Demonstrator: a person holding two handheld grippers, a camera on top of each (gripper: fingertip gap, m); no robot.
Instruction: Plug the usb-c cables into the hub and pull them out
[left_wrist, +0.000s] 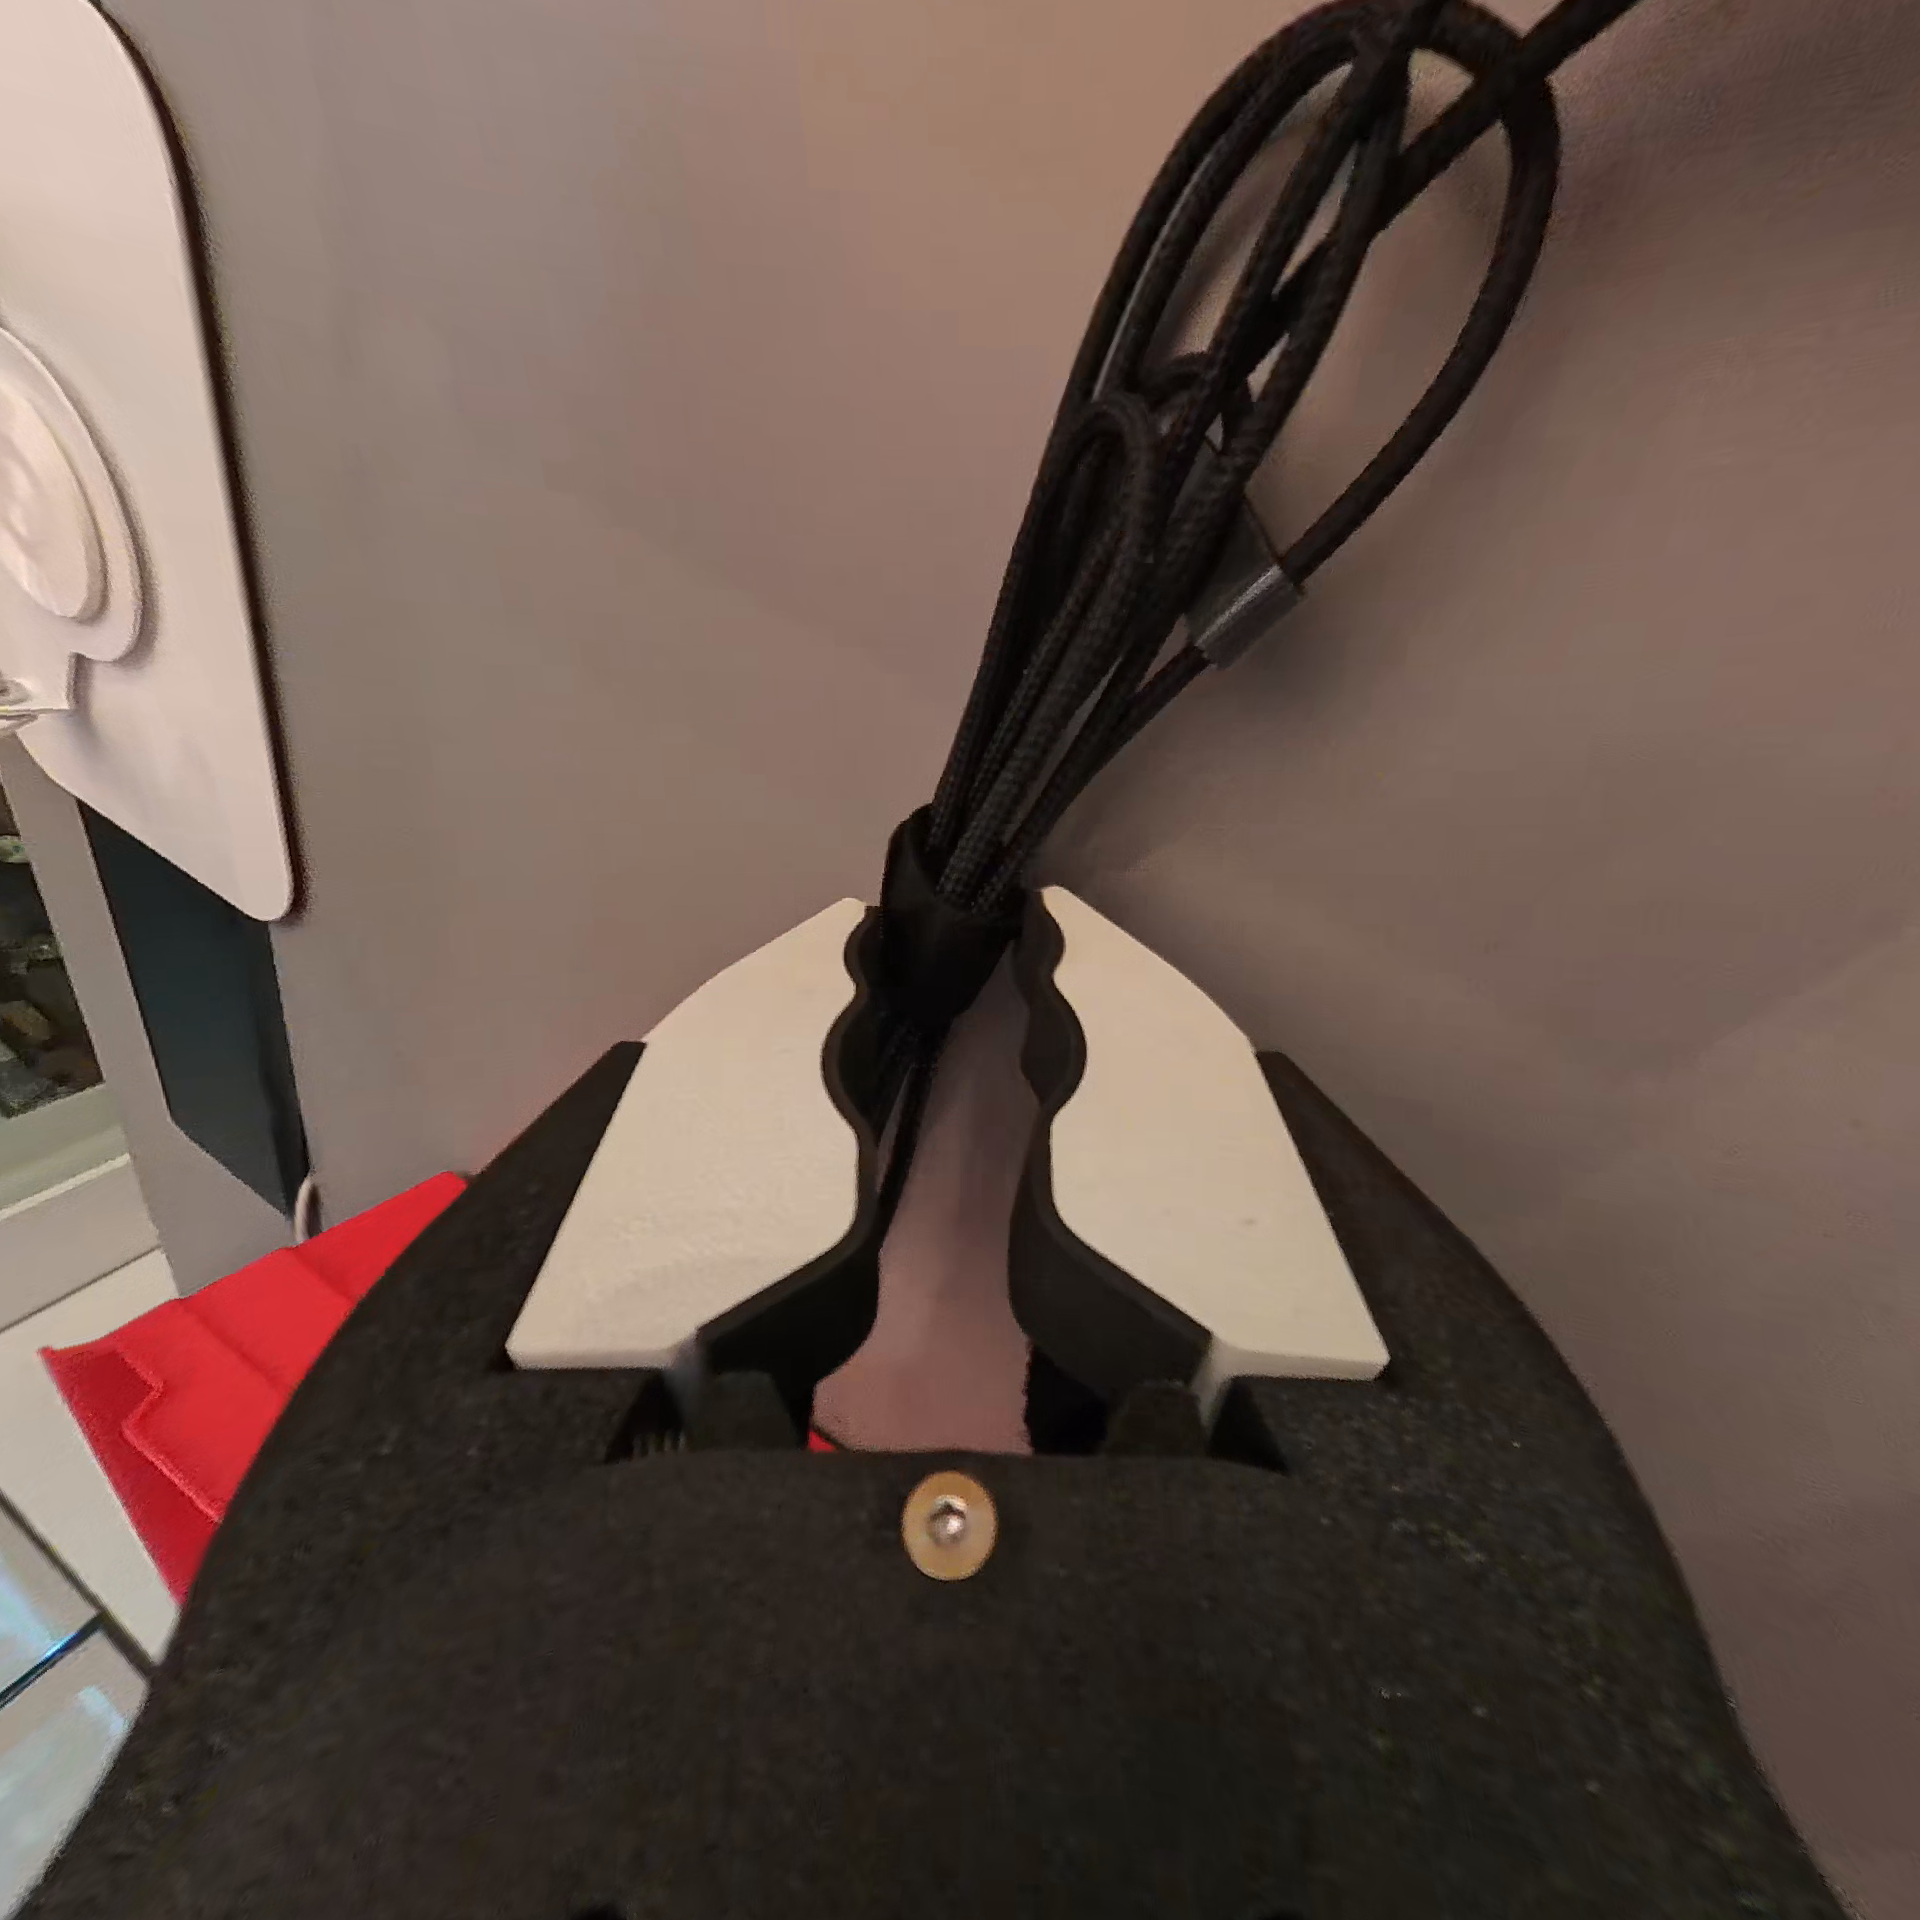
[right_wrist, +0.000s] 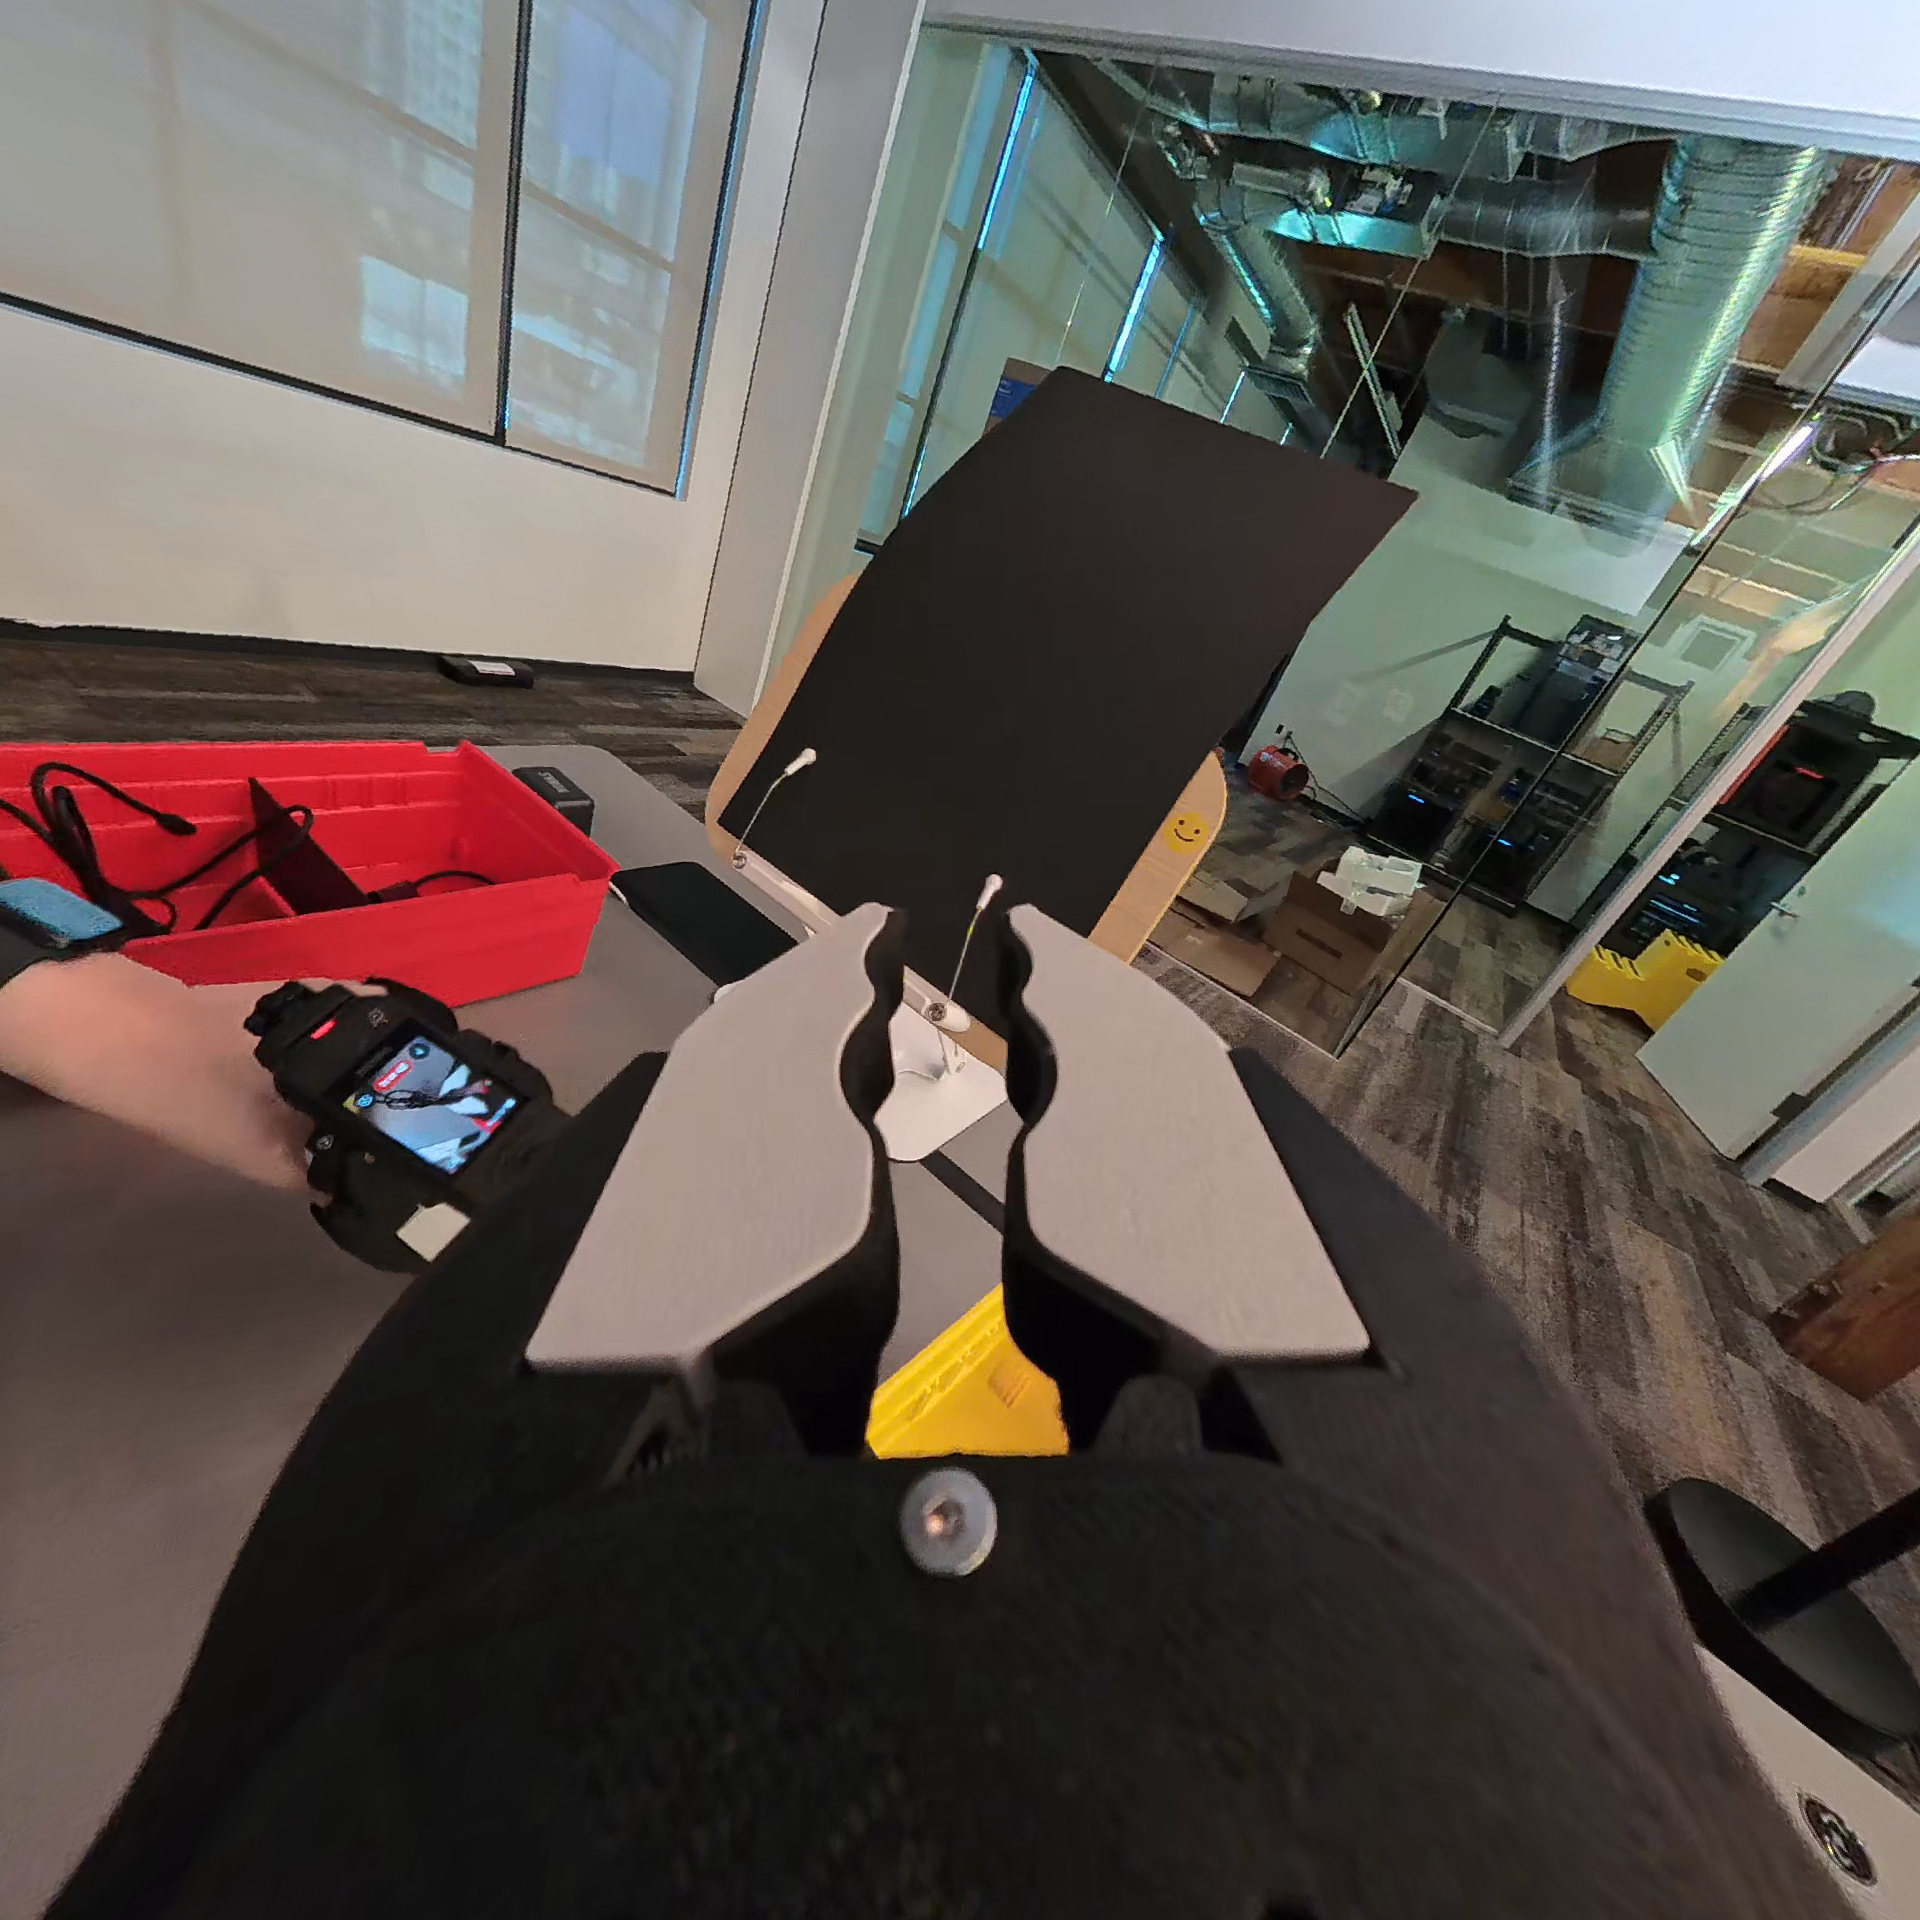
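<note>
Left claw (left_wrist: 951, 914) angled down over desk (left_wrist: 623, 468), clenched on strap of bundled black cables (left_wrist: 1164, 499); loops fan ahead-right. Right claw (right_wrist: 945, 935) raised level, released, bare, aimed at black board (right_wrist: 1060, 644). Hub unseen. Writing illegible.

Braided black cable bundle (left_wrist: 1049, 665) lies on a smooth matt grey table (left_wrist: 623, 468). Glossy red plastic bin (right_wrist: 416, 894); glass partition wall (right_wrist: 1558, 623).
</note>
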